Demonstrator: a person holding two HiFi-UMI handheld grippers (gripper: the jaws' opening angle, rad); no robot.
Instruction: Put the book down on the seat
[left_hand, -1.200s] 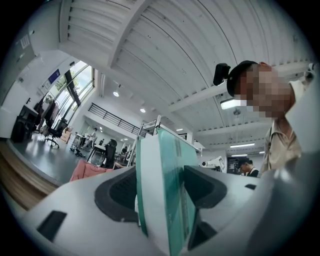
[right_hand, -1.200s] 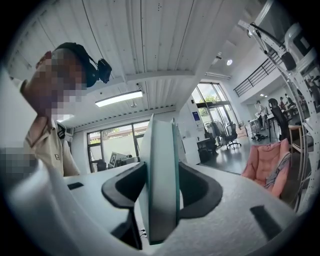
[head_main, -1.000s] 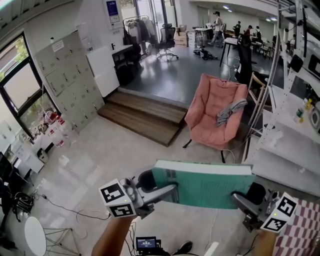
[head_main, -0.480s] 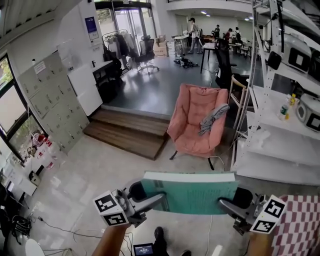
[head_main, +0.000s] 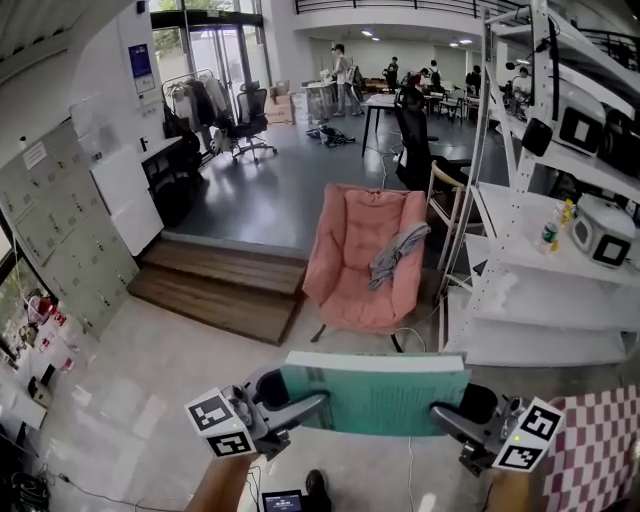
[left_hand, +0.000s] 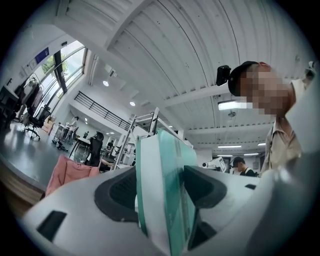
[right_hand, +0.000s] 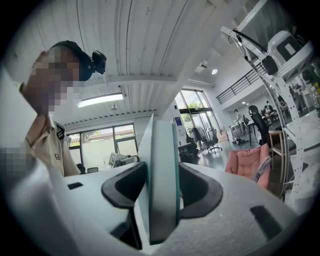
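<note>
A thick teal book (head_main: 385, 398) hangs level in the air at the bottom of the head view, white page edge on top. My left gripper (head_main: 300, 405) is shut on the book's left end and my right gripper (head_main: 452, 417) on its right end. The left gripper view has the book (left_hand: 165, 200) clamped edge-on between the dark pads, and so does the right gripper view, book (right_hand: 161, 185) upright between the pads. The seat, a pink padded chair (head_main: 358, 255), stands on the floor beyond the book with a grey cloth (head_main: 395, 252) draped over its right side.
White metal shelving (head_main: 545, 260) with bottles and boxes runs along the right, close to the chair. Dark wooden steps (head_main: 222, 285) rise to an office floor at the left. Grey lockers (head_main: 60, 225) line the left wall. A checked cloth (head_main: 595, 450) lies at the bottom right.
The whole view has shifted: the pink chair now sits nearer and more central, straight beyond the book. Both grippers keep the same hold on the book's ends.
</note>
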